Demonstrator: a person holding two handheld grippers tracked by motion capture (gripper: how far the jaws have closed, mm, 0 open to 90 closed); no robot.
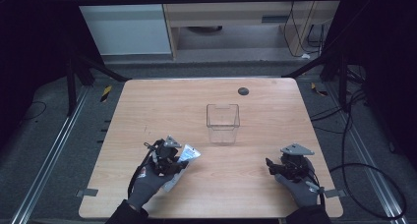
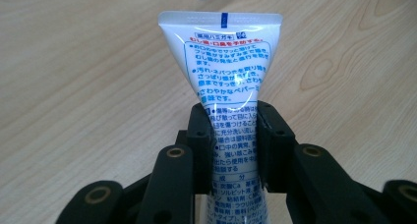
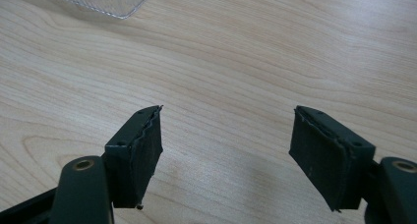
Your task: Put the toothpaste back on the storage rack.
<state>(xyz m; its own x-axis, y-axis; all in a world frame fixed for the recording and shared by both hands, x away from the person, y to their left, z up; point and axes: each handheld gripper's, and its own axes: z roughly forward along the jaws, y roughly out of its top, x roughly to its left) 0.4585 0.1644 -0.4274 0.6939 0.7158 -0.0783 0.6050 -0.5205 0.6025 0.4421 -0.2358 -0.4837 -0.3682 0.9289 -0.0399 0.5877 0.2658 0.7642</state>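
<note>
L fingers (image 2: 235,135) clamp toothpaste tube (image 2: 226,62).

A light wooden table (image 1: 147,101) with rounded corners carried the work. A clear plastic container (image 1: 223,123) stood upright on it, ahead of both grippers and between them. A small dark round disc (image 1: 243,91) lay on the wood farther off, beyond the container. Bare woodgrain lay under the right gripper's spread jaws.
</note>
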